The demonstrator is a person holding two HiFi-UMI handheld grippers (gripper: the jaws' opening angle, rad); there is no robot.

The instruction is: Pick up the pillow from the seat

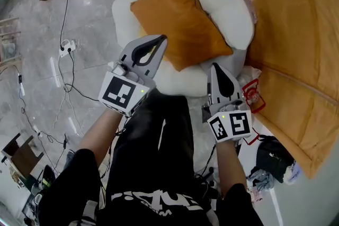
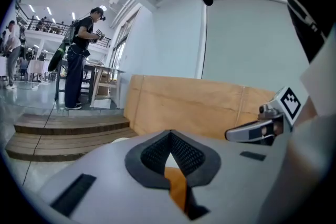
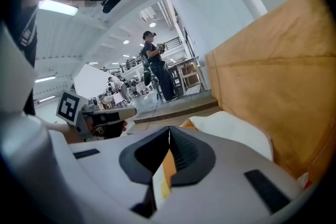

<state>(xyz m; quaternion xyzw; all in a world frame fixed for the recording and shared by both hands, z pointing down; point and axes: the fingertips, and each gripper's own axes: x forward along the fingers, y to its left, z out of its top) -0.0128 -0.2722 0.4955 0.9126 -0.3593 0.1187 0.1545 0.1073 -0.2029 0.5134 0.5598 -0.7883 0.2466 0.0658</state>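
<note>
An orange pillow (image 1: 177, 17) lies tilted on a round white fluffy seat (image 1: 233, 13). My left gripper (image 1: 160, 39) is shut and empty, its tips just short of the pillow's near-left edge. My right gripper (image 1: 214, 67) is shut and empty too, off the pillow's near-right corner, over the seat's rim. In the left gripper view my closed left gripper (image 2: 169, 136) shows a strip of orange pillow (image 2: 177, 188) through the gap beyond the jaws. In the right gripper view the tips of my right gripper (image 3: 169, 131) meet, with pillow (image 3: 168, 165) and white seat (image 3: 236, 131) behind them.
A large tan cushioned panel (image 1: 296, 34) lies to the right of the seat. Cables (image 1: 63, 50) trail over the grey floor on the left. A red-and-white item (image 1: 254, 93) and a dark bag (image 1: 273, 156) lie by my right arm. Wooden steps (image 2: 63, 134) and people (image 2: 79, 55) stand in the background.
</note>
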